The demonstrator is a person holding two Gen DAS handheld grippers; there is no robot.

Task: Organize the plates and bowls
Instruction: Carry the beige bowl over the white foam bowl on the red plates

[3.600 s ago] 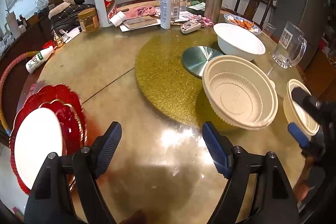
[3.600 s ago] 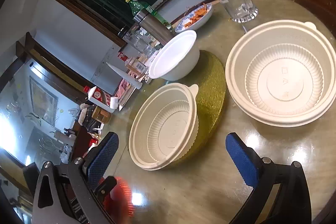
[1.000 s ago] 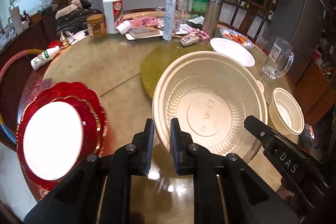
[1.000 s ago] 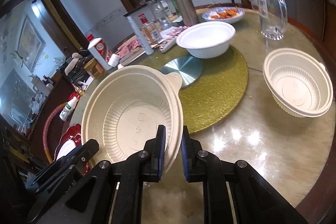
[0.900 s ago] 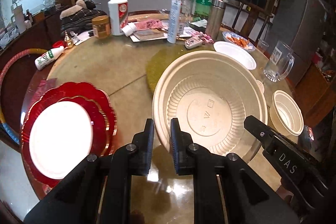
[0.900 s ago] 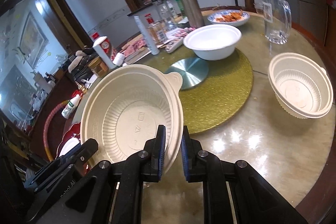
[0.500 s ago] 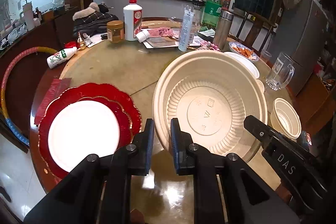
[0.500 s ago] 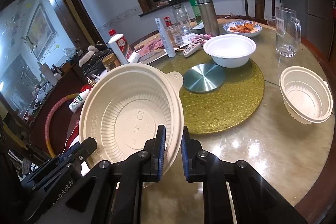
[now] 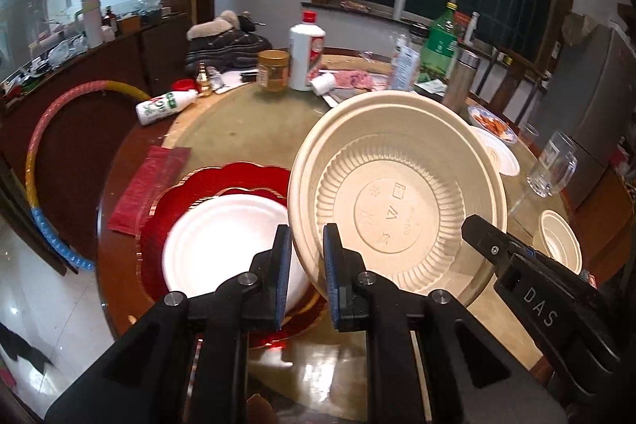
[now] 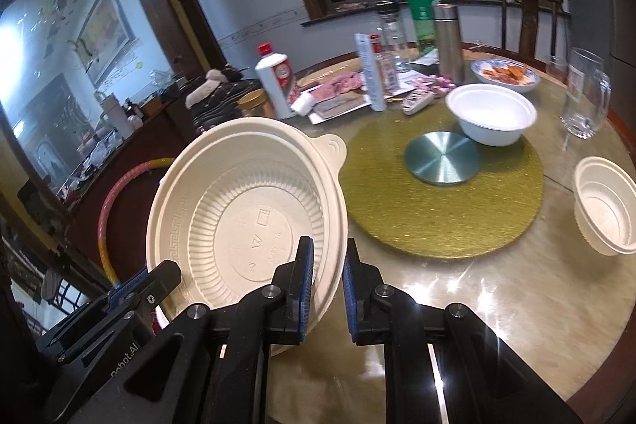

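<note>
Both claws pinch the rim of the large beige bowl (image 9: 401,201), the left claw (image 9: 304,269) clamped on its left edge and the right claw (image 10: 328,285) clamped on its right edge, so the bowl hangs between them, lifted off the table (image 9: 246,122) and tipped with its open side toward the cameras. It looks like thin moulded plastic: light, a little flexible, with a ribbed wall and a smooth lip, so the rim is the sensible place to hold, and a two-sided pinch should keep it from twisting or slipping. Squeezing harder would likely only bend the lip. Just left of the left claw, below the bowl, lies the white plate (image 9: 226,245) on the stacked red plates (image 9: 238,177); well ahead and right of the right claw stand the white bowl (image 10: 491,118) and the small beige bowl (image 10: 606,205). Compared with 3.6 seconds ago, when both claws were spread open and the bowl sat on the gold mat (image 10: 441,209), the bowl is now gripped, raised and carried leftward toward the plate stack.
</note>
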